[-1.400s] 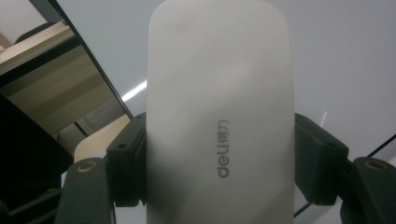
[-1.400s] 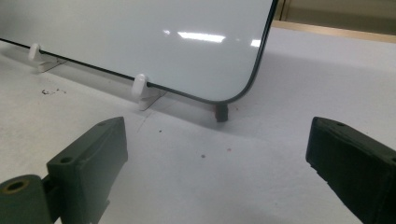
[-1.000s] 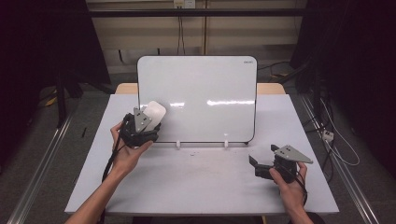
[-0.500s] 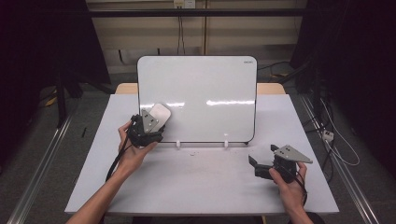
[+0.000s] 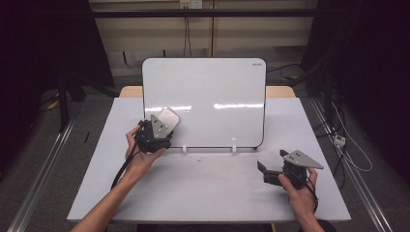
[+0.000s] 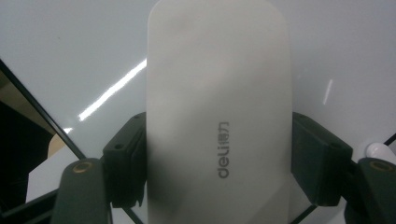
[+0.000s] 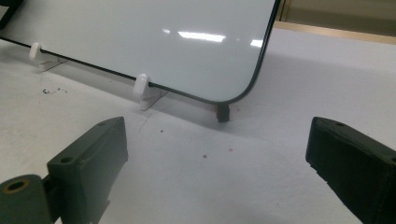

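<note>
1 smooth rounded white plastic eraser (image 6: 217, 116) clamped in left gripper (image 5: 155, 135), jaws just easing, against 1 glossy whiteboard (image 5: 212, 92); right gripper (image 5: 285, 170) agape, empty, near desk's (image 5: 203, 193) right edge.

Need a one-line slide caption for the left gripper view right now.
Left gripper holds a white Deli whiteboard eraser between its black jaws, against the glossy whiteboard.

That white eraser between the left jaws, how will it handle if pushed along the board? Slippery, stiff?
Probably stiff: the eraser keeps its straight sides between the left gripper, whose jaws have just been opening. Likely slippery: its shell looks smooth, as does the glossy whiteboard. The whiteboard, on small clips, might tip under a hard push.
</note>
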Demonstrator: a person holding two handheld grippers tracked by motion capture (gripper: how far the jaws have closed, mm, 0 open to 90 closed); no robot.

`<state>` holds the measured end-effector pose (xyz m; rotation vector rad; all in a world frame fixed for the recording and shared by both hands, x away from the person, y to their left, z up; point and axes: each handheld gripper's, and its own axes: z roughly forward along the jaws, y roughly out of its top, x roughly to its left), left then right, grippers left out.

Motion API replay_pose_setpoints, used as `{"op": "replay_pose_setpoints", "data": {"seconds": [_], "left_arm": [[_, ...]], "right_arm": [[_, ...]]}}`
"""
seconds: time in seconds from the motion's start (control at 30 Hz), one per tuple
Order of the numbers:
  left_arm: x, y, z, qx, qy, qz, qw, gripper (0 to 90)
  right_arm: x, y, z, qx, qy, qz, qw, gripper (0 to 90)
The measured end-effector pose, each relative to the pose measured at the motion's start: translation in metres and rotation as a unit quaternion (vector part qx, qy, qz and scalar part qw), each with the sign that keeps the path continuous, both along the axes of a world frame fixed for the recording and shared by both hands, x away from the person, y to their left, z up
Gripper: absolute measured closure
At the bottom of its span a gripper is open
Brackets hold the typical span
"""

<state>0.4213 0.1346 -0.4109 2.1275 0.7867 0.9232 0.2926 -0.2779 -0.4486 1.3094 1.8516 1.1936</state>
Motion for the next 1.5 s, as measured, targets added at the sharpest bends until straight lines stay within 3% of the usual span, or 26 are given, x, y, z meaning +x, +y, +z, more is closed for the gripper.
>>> {"op": "replay_pose_setpoints", "data": {"seconds": [0.17, 0.33, 0.47, 0.8, 0.97, 1.07, 1.2, 1.33, 1.4, 1.47, 1.5], "left_arm": [[-0.002, 0.000, 0.004, -0.011, 0.006, -0.007, 0.9999, 19.7], [-0.004, 0.002, 0.008, -0.024, -0.002, -0.012, 0.9996, 12.1], [-0.005, 0.004, 0.011, -0.035, 0.012, -0.013, 0.9992, 6.2], [-0.014, 0.014, 0.023, -0.078, 0.036, -0.020, 0.9961, 5.0], [-0.021, 0.020, 0.031, -0.111, 0.052, -0.024, 0.9922, 4.6], [-0.026, 0.023, 0.034, -0.111, 0.045, -0.020, 0.9926, 4.4], [-0.032, 0.030, 0.034, -0.131, 0.047, -0.015, 0.9901, 4.3], [-0.036, 0.036, 0.033, -0.139, 0.048, -0.012, 0.9891, 4.5], [-0.039, 0.038, 0.033, -0.135, 0.041, -0.008, 0.9900, 4.6], [-0.042, 0.041, 0.033, -0.140, 0.040, -0.008, 0.9892, 4.7], [-0.044, 0.043, 0.033, -0.132, 0.034, -0.005, 0.9907, 4.7]], "right_arm": [[0.000, 0.000, 0.000, -0.001, 0.000, 0.001, 1.0000, 5.8], [0.000, 0.000, 0.000, 0.000, 0.000, -0.001, 1.0000, 5.7], [0.000, 0.000, 0.000, 0.000, 0.000, 0.000, 1.0000, 5.8], [0.000, 0.001, 0.001, 0.002, 0.002, -0.001, 1.0000, 5.7], [0.000, 0.000, 0.000, 0.001, 0.000, 0.000, 1.0000, 5.7], [0.000, 0.000, 0.000, 0.000, -0.001, 0.001, 1.0000, 5.7], [0.000, 0.000, 0.000, 0.001, -0.001, 0.001, 1.0000, 5.8], [0.000, 0.001, 0.001, 0.001, 0.001, 0.000, 1.0000, 5.8], [0.000, 0.001, 0.000, 0.000, 0.000, 0.000, 1.0000, 5.8], [-0.001, 0.000, 0.000, 0.000, -0.001, 0.000, 1.0000, 5.8], [-0.001, 0.000, 0.000, -0.001, -0.002, 0.000, 1.0000, 5.8]]}}
